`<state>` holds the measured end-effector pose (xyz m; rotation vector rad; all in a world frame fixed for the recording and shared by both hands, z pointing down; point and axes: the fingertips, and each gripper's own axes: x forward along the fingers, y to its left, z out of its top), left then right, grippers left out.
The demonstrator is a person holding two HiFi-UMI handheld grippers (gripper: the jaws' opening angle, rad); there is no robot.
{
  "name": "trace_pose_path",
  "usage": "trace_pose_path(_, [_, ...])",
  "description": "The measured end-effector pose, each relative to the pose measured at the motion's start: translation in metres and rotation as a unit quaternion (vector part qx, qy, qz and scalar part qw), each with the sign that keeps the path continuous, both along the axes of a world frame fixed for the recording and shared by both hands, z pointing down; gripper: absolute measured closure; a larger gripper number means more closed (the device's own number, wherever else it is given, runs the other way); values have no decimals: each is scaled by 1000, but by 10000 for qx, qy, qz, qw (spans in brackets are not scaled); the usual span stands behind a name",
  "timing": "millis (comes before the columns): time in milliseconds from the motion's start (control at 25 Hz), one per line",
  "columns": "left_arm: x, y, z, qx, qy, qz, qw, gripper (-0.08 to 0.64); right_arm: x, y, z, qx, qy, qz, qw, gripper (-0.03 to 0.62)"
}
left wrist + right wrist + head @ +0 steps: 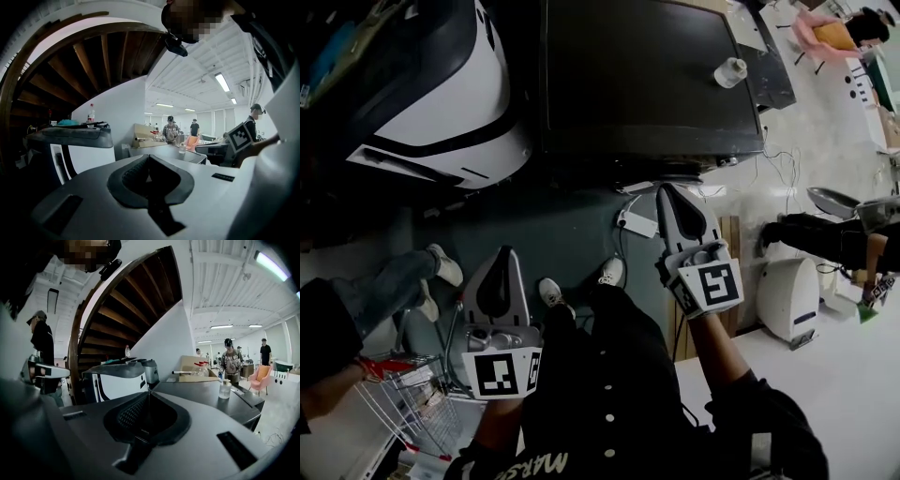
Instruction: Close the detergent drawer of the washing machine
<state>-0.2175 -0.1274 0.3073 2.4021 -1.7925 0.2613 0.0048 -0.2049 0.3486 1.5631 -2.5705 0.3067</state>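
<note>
The washing machine [647, 84] is a dark box with a flat top straight ahead of me, and a small clear bottle [730, 72] stands on that top. I cannot make out its detergent drawer in any view. My right gripper [664, 189] hangs in the air just before the machine's near edge, with its jaws shut and nothing between them. My left gripper [502, 253] is lower and to the left, also shut and empty. In the right gripper view the closed jaws [149, 393] point over the machine's top [206, 392]. The left gripper [149, 157] points the same way.
A white-and-black appliance [441, 94] stands left of the machine. A wire trolley [403, 394] and a seated person's legs [394, 281] are at the lower left. A white bin-like unit [792, 295] and cables [769, 159] lie to the right. Several people stand beyond, under a wooden staircase [122, 301].
</note>
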Motion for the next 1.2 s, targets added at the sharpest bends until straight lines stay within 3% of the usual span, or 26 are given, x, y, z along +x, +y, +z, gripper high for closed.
trace_pose_path(280, [-4, 0, -28, 286, -51, 74, 9996, 545, 28, 26, -54, 425, 88, 300, 9986, 557])
trace_pose_path(560, [-13, 0, -57, 684, -135, 22, 9976, 545, 42, 45, -105, 888, -280, 558, 9941, 557])
trace_pose_path(720, [-22, 3, -74, 901, -175, -33, 9958, 545, 53, 55, -111, 864, 29, 759, 9934, 557])
trace_pose_path(1200, [-42, 12, -106, 1298, -242, -125, 9912, 545, 66, 67, -139, 1147, -40, 816, 9900, 558])
